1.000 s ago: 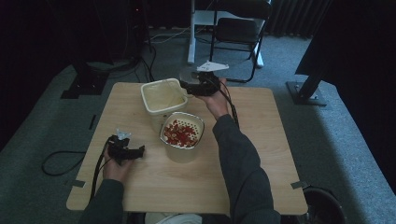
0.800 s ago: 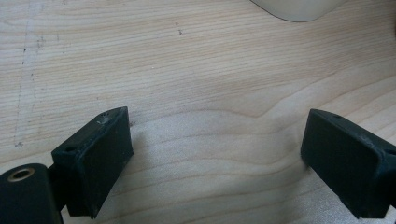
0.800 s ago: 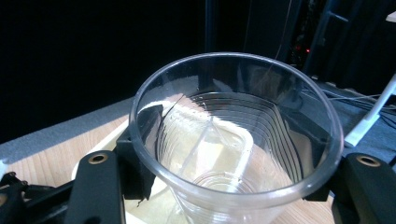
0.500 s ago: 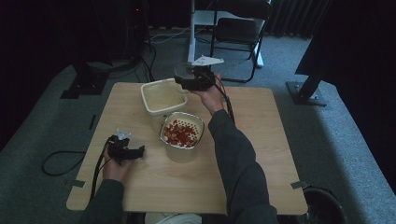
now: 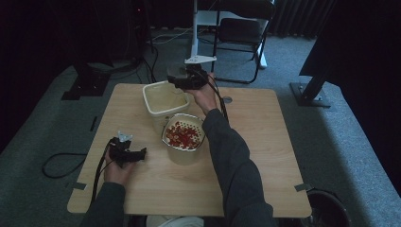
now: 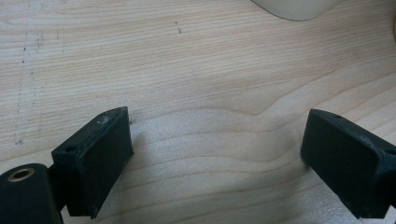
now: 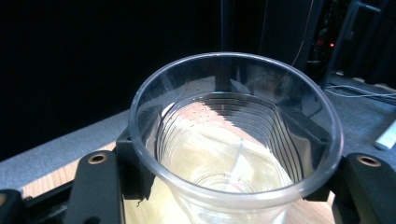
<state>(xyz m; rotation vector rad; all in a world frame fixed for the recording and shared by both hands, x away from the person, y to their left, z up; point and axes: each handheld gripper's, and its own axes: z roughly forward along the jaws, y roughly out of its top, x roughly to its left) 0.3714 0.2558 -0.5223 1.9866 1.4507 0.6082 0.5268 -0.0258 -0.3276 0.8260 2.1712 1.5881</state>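
Resting low on the pale wooden table (image 5: 265, 156), near the person's own edge, the left gripper (image 5: 137, 153) has its two black jaws spread wide apart with nothing between them; in the left gripper view only bare wood grain lies between the jaws, with the curved base of a cream container at the top edge. Just beyond, at the middle of the table, stands a round cream tub holding small red pieces (image 5: 183, 137). Touching or nearly touching it on the far left side is a square cream plastic container (image 5: 165, 99) with a pale interior. Farthest out, the person's right arm reaches across the table to the right gripper (image 5: 182, 79), held above the far rim of the square container. Its jaws are clamped on the sides of a clear ribbed plastic cup (image 7: 233, 149), pressing the wall slightly out of round. The cup looks empty and tilts with its mouth toward the gripper's camera. The square container sits directly below and just nearer than the cup, so the right hand is the nearer hand to it.
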